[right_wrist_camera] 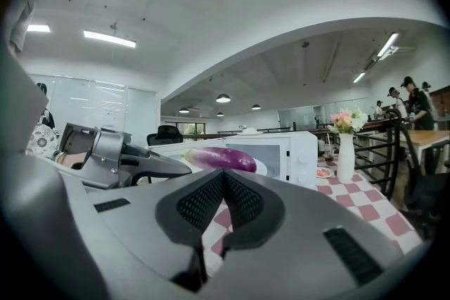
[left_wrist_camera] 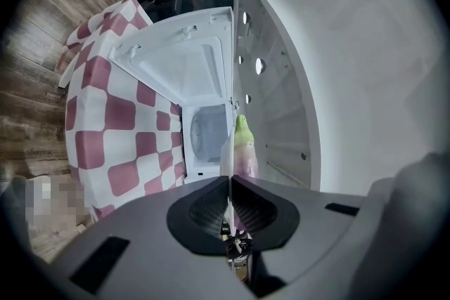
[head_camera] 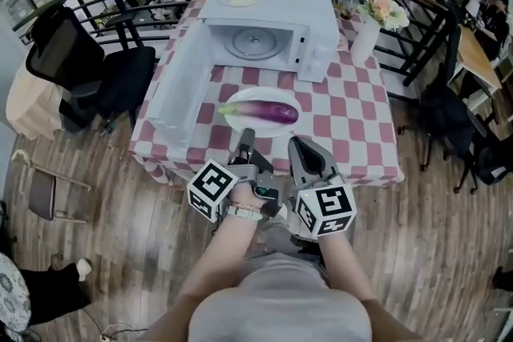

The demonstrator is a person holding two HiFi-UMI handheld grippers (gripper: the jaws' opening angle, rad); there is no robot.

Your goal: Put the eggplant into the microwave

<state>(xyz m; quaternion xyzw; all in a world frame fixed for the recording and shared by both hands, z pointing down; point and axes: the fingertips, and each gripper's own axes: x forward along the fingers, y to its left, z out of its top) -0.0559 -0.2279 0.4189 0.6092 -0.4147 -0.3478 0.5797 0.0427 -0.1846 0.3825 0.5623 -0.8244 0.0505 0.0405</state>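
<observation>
While the black office chair [head_camera: 80, 64] is standing on the wooden floor [head_camera: 96, 252] at far left, the table [head_camera: 357, 128] with its red-and-white checked cloth is filling the middle of the head view. On it the white microwave [head_camera: 321, 24] is sitting toward the far edge. Its door [head_camera: 180, 84] is hanging wide open to the left, showing the glass turntable [head_camera: 255, 42] inside.

The left tool [head_camera: 245, 140] is pointing over the near table edge, its jaws pressed together with nothing between them and its tip close to the near rim of the white plate [head_camera: 239, 122]. That plate is resting on the cloth in front of the microwave's opening. The eggplant [head_camera: 271, 112] is lying lengthwise across it, green stem end to the left and purple body to the right.

The right tool [head_camera: 300, 146] is hovering just beside the left one, also near the plate's front rim, its jaws meeting at the tips and gripping nothing. Neither tool is touching the eggplant.

Farther right, a white vase [head_camera: 365, 40] of pink flowers is standing beside the microwave's control side, and a dark railing [head_camera: 425, 20] is curving behind the table.
</observation>
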